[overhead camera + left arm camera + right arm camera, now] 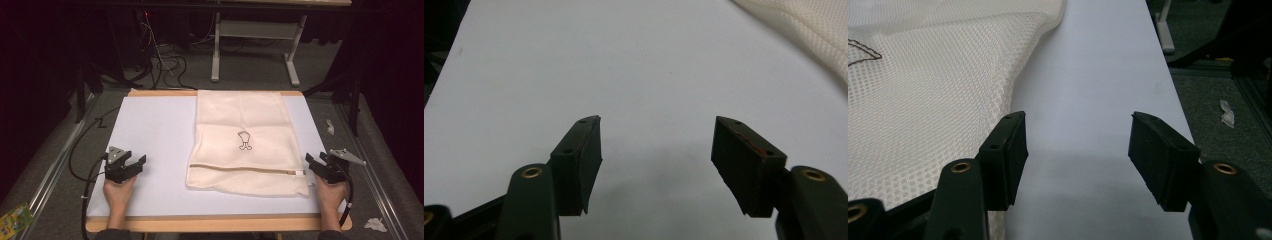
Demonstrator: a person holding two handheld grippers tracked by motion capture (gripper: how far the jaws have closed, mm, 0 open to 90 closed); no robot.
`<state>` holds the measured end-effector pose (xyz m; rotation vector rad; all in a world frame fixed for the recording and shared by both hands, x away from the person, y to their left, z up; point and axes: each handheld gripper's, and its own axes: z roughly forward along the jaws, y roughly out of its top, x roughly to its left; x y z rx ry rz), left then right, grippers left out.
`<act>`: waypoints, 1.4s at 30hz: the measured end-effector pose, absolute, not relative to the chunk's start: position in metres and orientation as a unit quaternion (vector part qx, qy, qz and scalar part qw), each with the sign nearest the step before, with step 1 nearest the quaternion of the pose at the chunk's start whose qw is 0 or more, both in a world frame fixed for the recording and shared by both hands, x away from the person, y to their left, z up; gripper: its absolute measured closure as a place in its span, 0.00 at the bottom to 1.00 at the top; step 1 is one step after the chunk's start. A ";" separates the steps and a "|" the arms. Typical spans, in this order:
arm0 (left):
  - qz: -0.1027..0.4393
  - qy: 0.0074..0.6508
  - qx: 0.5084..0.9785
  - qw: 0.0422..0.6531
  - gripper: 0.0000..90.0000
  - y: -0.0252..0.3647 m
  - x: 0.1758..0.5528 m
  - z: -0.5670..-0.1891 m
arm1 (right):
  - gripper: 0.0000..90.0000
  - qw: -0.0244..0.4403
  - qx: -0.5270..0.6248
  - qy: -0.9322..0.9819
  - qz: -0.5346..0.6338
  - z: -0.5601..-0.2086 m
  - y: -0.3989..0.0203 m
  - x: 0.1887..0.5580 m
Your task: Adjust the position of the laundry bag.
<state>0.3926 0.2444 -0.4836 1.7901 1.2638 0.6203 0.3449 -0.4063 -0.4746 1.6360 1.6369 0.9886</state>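
Mesh weave of laundry bag (923,90) plain beside right gripper (1075,145)

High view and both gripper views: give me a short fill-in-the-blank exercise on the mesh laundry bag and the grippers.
1. The cream mesh laundry bag lies flat on the ____ table mat.
2. The bag's zipper is ____.
3. The left gripper has its jaws ____.
4. The gripper nearer the bag is the ____ gripper.

Missing words: white; closed; open; right

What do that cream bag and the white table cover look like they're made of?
Cream bag: looks like soft mesh fabric, matte; the right gripper view shows a fine honeycomb weave, and a zipper line crosses it. White table cover: smooth, flat, faintly glossy sheet, likely plastic or coated board; hard to tell.
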 end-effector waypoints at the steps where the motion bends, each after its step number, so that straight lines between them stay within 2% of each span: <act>1: 0.247 0.504 0.714 0.419 0.41 0.244 0.393 -0.484 | 0.46 0.307 0.619 0.619 0.374 -0.475 -0.406 0.345; 12: 0.258 0.500 0.712 0.419 0.40 0.243 0.391 -0.483 | 0.46 0.306 0.617 0.621 0.374 -0.475 -0.407 0.345; 42: 0.245 0.504 0.715 0.419 0.38 0.244 0.394 -0.483 | 0.45 0.304 0.617 0.625 0.369 -0.474 -0.405 0.346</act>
